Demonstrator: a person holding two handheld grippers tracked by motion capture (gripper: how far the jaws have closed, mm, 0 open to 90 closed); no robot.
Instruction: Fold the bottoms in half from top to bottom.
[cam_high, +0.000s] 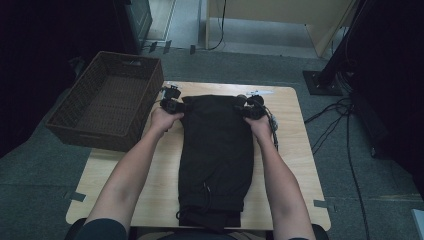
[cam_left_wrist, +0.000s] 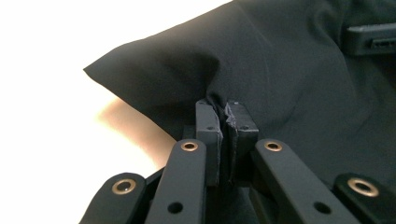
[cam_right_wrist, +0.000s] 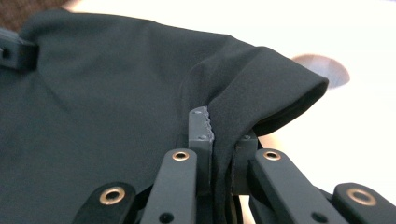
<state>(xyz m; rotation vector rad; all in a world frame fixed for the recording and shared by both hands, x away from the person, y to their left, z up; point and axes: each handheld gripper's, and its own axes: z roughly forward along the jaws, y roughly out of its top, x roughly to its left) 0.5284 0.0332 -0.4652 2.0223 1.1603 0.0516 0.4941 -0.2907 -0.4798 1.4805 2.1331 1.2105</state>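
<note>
Black matte woven-fabric garment (cam_high: 216, 150), folded into a long narrow rectangle, lies flat down the middle of the pale wood-grain tabletop (cam_high: 295, 150), running 12 to 6 o'clock. A thin drawstring shows on it near the 6 o'clock end.

My left gripper (cam_high: 172, 105) is clamped on the cloth's far corner at about 11 o'clock. In the left gripper view the jaws of that gripper (cam_left_wrist: 226, 114) are pinched together with a puckered fold of fabric caught between the ribbed pads.

My right gripper (cam_high: 252, 109) is clamped on the far corner at about 1 o'clock. In the right gripper view its jaws (cam_right_wrist: 219, 126) squeeze a doubled layer of cloth; the corner beyond curls over in a soft rounded loop.

Dark brown woven wicker basket (cam_high: 107, 100), rectangular, open-topped, sits at 10 o'clock, overhanging the table's left edge, just beside my left gripper.

Grey carpet floor (cam_high: 370, 190) around the table.
</note>
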